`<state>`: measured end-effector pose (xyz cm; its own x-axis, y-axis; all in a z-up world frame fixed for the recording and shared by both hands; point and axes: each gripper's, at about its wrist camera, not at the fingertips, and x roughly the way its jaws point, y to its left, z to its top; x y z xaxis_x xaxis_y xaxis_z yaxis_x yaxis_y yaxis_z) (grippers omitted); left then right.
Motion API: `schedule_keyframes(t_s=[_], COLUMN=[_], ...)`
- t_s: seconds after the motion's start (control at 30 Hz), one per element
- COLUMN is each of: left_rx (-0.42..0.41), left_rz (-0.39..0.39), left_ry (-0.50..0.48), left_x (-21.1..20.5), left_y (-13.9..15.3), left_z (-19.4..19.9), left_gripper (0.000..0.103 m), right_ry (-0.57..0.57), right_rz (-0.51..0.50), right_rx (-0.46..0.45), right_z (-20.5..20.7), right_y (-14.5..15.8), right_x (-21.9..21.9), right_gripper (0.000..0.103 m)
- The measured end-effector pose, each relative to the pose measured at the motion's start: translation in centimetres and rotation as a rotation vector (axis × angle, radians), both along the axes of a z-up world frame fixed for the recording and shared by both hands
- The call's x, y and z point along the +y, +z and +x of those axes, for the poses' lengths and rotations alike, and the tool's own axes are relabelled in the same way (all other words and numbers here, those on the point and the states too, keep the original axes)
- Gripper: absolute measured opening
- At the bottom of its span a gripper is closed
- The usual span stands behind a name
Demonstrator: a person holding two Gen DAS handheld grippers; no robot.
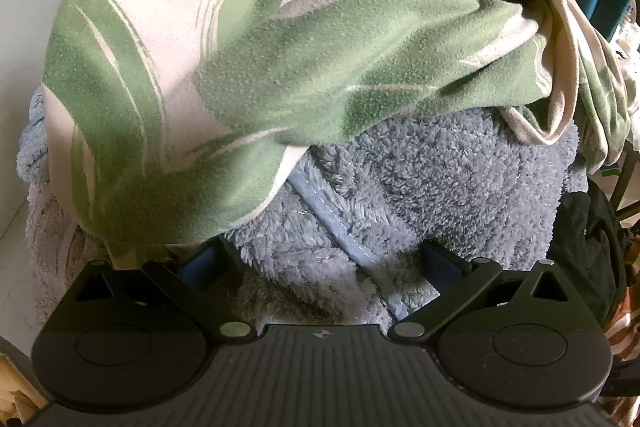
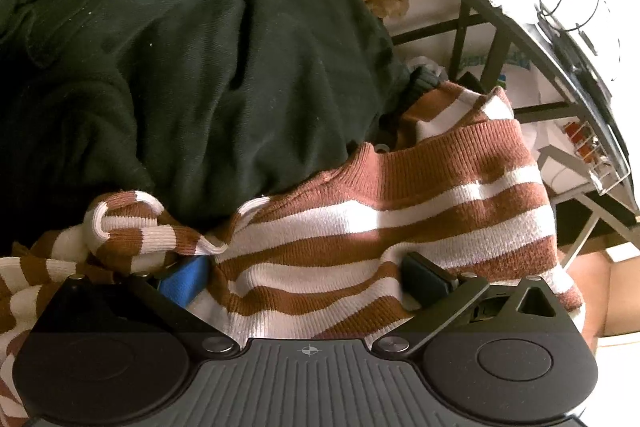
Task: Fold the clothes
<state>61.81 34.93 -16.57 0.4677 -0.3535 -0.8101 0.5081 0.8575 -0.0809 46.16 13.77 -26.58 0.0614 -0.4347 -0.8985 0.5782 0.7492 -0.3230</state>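
Left gripper (image 1: pixel 320 263) fingers spread wide over fluffy grey-blue fleece garment (image 1: pixel 440 179) — green-and-cream leaf-print cloth (image 1: pixel 224 75) draped on top. Right gripper (image 2: pixel 308 275) fingers also spread, pressed into brown-and-white striped knit sweater (image 2: pixel 380 223) beside black garment (image 2: pixel 200 87).

No readable text, label, brand or number is found in either view; only a small crosshair mark is seen on each gripper's ribbed body.

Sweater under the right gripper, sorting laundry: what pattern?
Brown and white stripes, clearest in the right wrist view.
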Motion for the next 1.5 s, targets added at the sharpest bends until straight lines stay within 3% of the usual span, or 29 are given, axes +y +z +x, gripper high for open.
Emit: schedule_keyframes(t_s=[0.8,0.97,1.13,1.23,1.37,1.43,1.5], left_rx=[0.005,0.007,0.025,-0.014,-0.11,-0.133,-0.136], left_rz=[-0.005,-0.032,-0.073,-0.119,-0.153,-0.163,-0.136], left_ry=[-0.011,-0.018,-0.038,-0.079,-0.19,-0.274,-0.369], left_x=[-1.9,-1.8,-1.5,-1.1,-0.7,5.1,0.9], left_y=[0.6,0.9,2.3,4.1,6.7,7.5,8.0], left_z=[-2.1,-2.6,-3.4,-5.4,-10.0,-13.7,-13.1], left_gripper=[0.103,0.103,0.102,0.102,0.102,0.102,0.102], right_ry=[0.016,-0.036,-0.179,-0.242,-0.246,-0.241,-0.24], right_rz=[-0.044,0.013,-0.025,-0.025,-0.023,-0.025,-0.023], right_rx=[-0.088,-0.238,-0.35,-0.378,-0.366,-0.363,-0.363], right_z=[-1.2,-3.6,-7.6,-9.9,-11.0,-11.3,-11.2], right_y=[1.1,4.8,8.1,8.5,7.9,7.6,7.5], right_x=[1.0,0.8,0.4,-0.3,-0.1,0.3,0.5], right_gripper=[0.102,0.102,0.102,0.102,0.102,0.102,0.102])
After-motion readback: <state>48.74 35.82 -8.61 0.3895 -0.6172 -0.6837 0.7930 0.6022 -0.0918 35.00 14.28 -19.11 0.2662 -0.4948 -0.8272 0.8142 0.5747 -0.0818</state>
